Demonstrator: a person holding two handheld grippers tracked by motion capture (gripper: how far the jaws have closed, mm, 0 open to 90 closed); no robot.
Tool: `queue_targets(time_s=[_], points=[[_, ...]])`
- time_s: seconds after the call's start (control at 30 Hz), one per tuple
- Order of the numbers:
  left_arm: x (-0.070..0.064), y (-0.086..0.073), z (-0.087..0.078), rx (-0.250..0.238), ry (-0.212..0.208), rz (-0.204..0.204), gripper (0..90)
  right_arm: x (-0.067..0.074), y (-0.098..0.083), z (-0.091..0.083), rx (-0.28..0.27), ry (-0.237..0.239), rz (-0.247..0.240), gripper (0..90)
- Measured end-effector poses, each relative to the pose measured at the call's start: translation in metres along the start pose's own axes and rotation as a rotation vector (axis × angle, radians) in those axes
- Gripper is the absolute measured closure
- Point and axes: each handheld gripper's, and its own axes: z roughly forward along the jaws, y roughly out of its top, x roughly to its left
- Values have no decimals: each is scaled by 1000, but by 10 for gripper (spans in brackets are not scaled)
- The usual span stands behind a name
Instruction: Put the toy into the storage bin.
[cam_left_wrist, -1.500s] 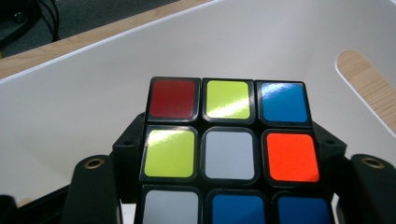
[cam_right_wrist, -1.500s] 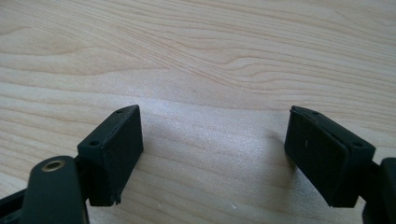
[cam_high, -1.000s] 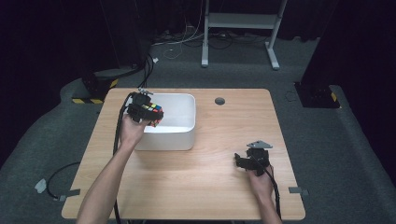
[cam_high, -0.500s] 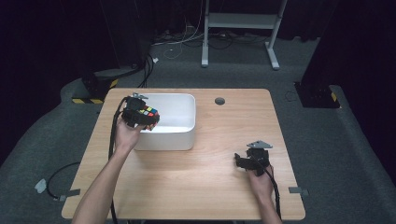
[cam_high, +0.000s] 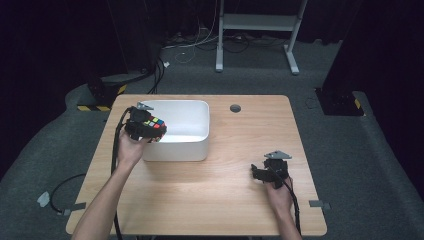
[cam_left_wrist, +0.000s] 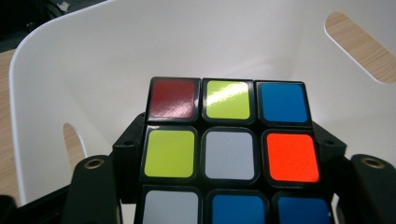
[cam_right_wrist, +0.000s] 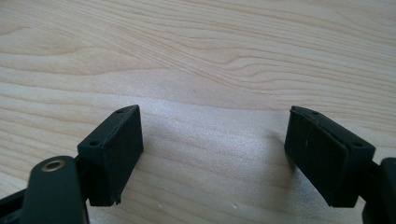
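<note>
Over the near left corner of the white bin (cam_high: 187, 125), your left gripper (cam_high: 142, 126) pinches a puzzle cube (cam_left_wrist: 229, 149) between its jaws. Near the table's (cam_high: 210, 200) right front, your right gripper (cam_right_wrist: 212, 154) rests with jaws spread wide, holding nothing.

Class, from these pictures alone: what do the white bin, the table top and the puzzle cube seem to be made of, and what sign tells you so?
White bin: likely plastic, smooth with a soft sheen, moulded cut-out handles.
Table top: wood or wood-look laminate, matt, with visible grain lines; which one is unclear.
Puzzle cube: probably black plastic with glossy coloured stickers that catch reflections.
</note>
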Motion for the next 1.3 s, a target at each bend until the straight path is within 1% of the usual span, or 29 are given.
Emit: queue_targets(time_s=[0.07,0.33,0.47,0.53,0.67,0.77,1.0,1.13,1.3], points=[[1,-3,-1,-6,-1,-6,338,0,0,0,0,0,3,193],[6,-7,-6,-2,13,1,338,0,0,0,1,-1,3,193],[8,-10,-7,-3,17,-4,338,0,0,0,1,-1,3,193],[11,-13,-10,-14,13,-14,338,0,0,0,1,-1,3,193],[15,-14,-12,-13,22,-27,338,0,0,0,1,-1,3,193],[16,-15,-14,-18,30,-23,338,0,0,0,0,0,2,193],[20,-19,-13,-10,35,-29,338,0,0,0,0,0,2,193],[21,-21,-12,-2,44,-24,338,0,0,0,0,0,2,193],[22,-23,-13,-7,42,-25,338,0,0,0,1,-1,3,193]])
